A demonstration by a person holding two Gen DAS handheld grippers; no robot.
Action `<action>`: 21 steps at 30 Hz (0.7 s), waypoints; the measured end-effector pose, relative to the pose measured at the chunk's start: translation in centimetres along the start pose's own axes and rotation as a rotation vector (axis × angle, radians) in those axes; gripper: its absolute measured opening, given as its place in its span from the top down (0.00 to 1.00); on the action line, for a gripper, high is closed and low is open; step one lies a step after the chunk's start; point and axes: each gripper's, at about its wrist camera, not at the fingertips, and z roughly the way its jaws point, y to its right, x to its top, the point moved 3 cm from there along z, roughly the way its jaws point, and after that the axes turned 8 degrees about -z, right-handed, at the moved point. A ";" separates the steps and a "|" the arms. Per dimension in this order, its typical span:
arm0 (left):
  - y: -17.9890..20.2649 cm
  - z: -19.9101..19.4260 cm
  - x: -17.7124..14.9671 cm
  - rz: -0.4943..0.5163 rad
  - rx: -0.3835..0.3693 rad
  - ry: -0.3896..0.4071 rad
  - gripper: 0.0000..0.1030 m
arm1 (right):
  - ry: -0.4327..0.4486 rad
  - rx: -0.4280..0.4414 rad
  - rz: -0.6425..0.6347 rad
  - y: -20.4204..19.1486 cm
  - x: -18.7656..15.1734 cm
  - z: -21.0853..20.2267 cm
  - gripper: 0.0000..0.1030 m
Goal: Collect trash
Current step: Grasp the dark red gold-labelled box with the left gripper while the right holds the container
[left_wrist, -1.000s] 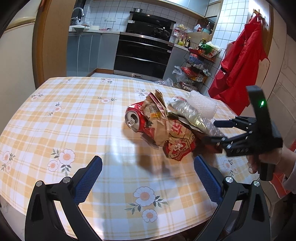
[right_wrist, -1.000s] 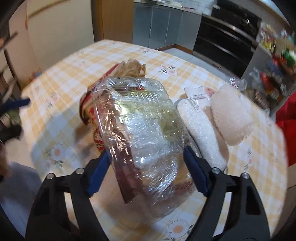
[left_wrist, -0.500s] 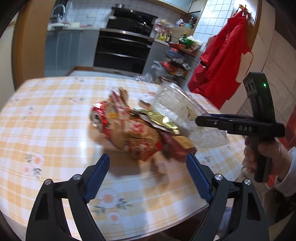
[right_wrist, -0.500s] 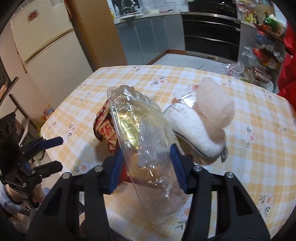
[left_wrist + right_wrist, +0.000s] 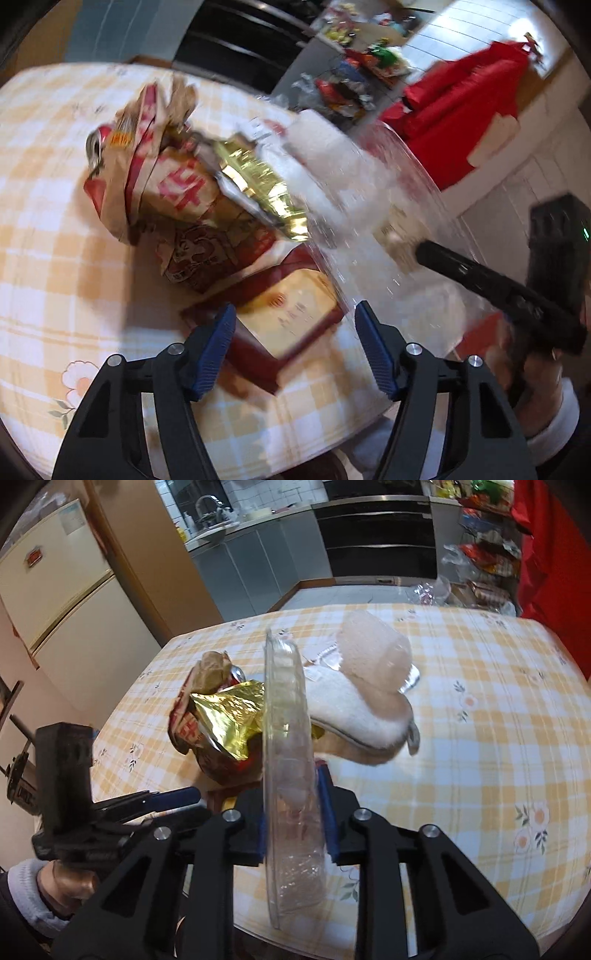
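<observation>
Your right gripper (image 5: 293, 812) has just been closing and now pinches the clear plastic container (image 5: 290, 760), held on edge. At its 11 o'clock lie the gold foil wrapper (image 5: 231, 716) and the crumpled paper bag (image 5: 173, 192); at 1 o'clock, white foam netting (image 5: 354, 716). Your left gripper (image 5: 293, 349), jaws narrowing but still apart, straddles the red box (image 5: 291, 328) on the table (image 5: 480, 709), untouched.
</observation>
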 end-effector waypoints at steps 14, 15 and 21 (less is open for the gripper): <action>-3.6 0.0 -2.2 -0.153 0.023 -0.075 0.40 | 0.027 -0.018 0.177 4.4 -2.8 -0.9 0.82; -3.7 0.1 -2.1 -0.176 0.011 -0.076 0.40 | 0.027 -0.018 0.182 4.5 -3.0 -0.9 0.82; -4.2 0.9 -1.6 -0.278 -0.018 -0.080 0.40 | 0.036 -0.034 0.198 4.8 -3.7 -1.5 0.82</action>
